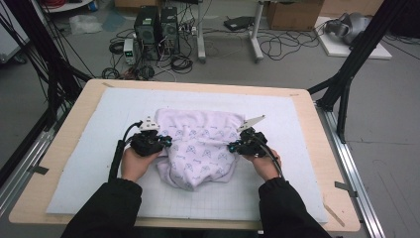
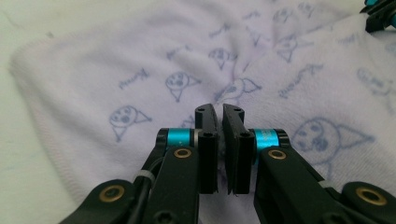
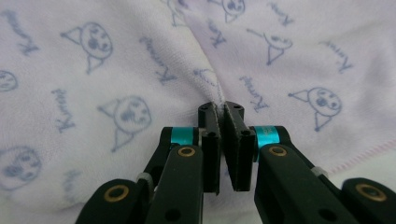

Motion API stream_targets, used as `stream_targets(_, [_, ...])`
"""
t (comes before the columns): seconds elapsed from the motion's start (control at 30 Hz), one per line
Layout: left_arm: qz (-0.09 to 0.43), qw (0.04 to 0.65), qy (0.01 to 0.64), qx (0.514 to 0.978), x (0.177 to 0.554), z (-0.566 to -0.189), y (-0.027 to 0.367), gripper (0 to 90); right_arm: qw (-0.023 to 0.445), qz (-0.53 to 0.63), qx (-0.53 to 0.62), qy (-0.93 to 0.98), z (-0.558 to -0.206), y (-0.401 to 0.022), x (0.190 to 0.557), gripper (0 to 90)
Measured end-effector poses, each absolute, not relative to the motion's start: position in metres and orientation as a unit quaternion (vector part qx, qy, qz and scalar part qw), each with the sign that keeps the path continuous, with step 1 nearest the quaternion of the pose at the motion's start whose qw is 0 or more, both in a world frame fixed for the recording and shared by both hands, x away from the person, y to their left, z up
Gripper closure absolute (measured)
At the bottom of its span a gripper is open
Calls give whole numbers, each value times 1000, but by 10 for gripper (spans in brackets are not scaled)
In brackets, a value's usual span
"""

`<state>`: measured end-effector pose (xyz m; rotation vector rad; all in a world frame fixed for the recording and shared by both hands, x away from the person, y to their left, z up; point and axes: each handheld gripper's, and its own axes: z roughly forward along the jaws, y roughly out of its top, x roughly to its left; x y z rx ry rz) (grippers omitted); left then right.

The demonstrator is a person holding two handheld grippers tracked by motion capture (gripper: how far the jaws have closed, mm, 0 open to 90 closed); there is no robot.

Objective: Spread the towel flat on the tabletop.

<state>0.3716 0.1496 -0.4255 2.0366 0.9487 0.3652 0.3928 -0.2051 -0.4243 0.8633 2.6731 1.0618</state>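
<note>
Lavender cloth, printed with small cartoon faces and script words, is seen bunched in the centre of the high view on a white gridded mat that covers a wooden table. The left gripper is held against the cloth's left edge, just left of centre in the frame, and the right gripper against its right edge, just right of centre. Each is gripped by a hand in a dark sleeve entering from the bottom of the frame.

In the left gripper view, the jaws of the left gripper are pressed nearly together at the middle of the frame, with cloth drawn into creases just beyond the tips; whether a fold is pinched between them cannot be told. In the right gripper view, the right gripper is clamped on a raised ridge of the cloth, which is seen running up from between the jaw tips toward the top of the frame.

Computer towers and loose cables are seen on the floor at the top of the high view.
</note>
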Motion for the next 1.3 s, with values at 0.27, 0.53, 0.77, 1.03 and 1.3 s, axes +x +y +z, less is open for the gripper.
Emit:
stream_targets(0.27, [160, 439, 365, 806, 356, -404, 168, 664, 99, 391, 291, 867, -410, -220, 382, 660])
stream_targets(0.53, [159, 452, 317, 818, 303, -397, 184, 599, 95, 435, 236, 864, -394, -229, 324, 568])
stream_targets(0.77, [115, 432, 283, 848, 283, -422, 173, 629, 74, 422, 206, 880, -417, -208, 304, 545])
stream_targets(1.03, [93, 412, 263, 867, 292, -444, 145, 692, 81, 379, 197, 900, -440, -186, 309, 632])
stream_targets(1.3, [93, 423, 271, 860, 279, -431, 155, 859, 61, 385, 179, 903, -429, -194, 304, 812])
